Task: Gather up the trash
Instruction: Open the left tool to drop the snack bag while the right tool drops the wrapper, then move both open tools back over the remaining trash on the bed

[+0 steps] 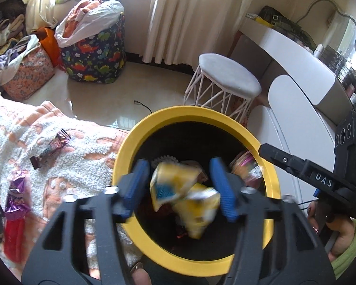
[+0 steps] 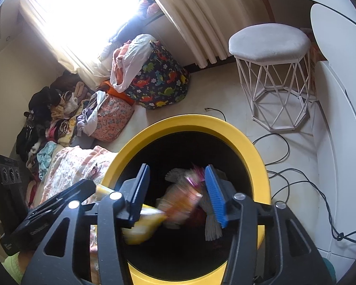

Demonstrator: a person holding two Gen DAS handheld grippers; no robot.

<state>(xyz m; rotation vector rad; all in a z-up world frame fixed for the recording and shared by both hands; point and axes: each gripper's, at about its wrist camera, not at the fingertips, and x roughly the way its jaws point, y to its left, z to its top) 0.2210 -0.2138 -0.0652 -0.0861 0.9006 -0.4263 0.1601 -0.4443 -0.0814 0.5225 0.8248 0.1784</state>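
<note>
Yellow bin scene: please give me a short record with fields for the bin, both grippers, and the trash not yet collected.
bin: yellow bin, black inside, trash within
left gripper: open over the bin, yellow wrapper blurred between the jaws, not gripped
right gripper: open over the bin, orange-pink wrapper blurred between the jaws
not yet collected: dark wrapper and purple wrapper on the blanket
</note>
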